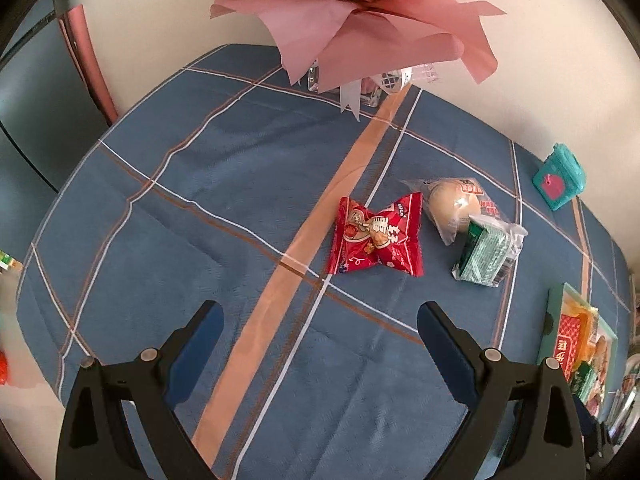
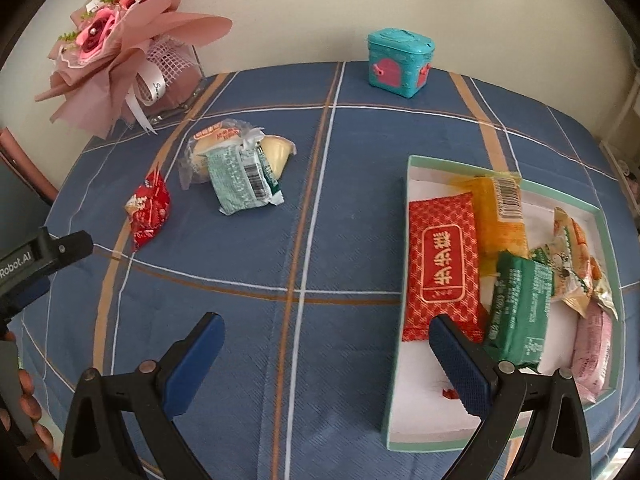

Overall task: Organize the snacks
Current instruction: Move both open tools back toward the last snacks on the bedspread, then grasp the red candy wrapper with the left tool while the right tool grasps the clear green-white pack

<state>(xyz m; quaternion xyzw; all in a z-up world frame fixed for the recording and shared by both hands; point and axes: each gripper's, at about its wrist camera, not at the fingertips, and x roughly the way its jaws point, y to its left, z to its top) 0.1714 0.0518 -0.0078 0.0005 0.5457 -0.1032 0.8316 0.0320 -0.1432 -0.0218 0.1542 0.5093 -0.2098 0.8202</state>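
A red snack packet [image 1: 376, 236] [image 2: 148, 210] lies on the blue checked tablecloth ahead of my open, empty left gripper [image 1: 320, 340]. Beside it lie a clear-wrapped bun [image 1: 454, 204] [image 2: 212, 142] and a green-white packet [image 1: 488, 252] [image 2: 244, 178], with a yellow pudding cup [image 2: 276, 154] behind. A shallow teal-rimmed tray [image 2: 414, 166] [image 1: 554, 312] at the right holds several snack packets, among them a red one [image 2: 442, 264] and a green one [image 2: 520, 312]. My right gripper [image 2: 326, 354] is open and empty, its right finger over the tray's near left part. The left gripper's tip [image 2: 72, 246] shows at the left edge of the right wrist view.
A pink paper flower bouquet [image 1: 360, 20] [image 2: 120, 44] stands at the back left of the table. A small teal toy box [image 2: 400, 62] [image 1: 560, 178] stands at the back by the cream wall. A pink-framed chair [image 1: 80, 60] is at the far left.
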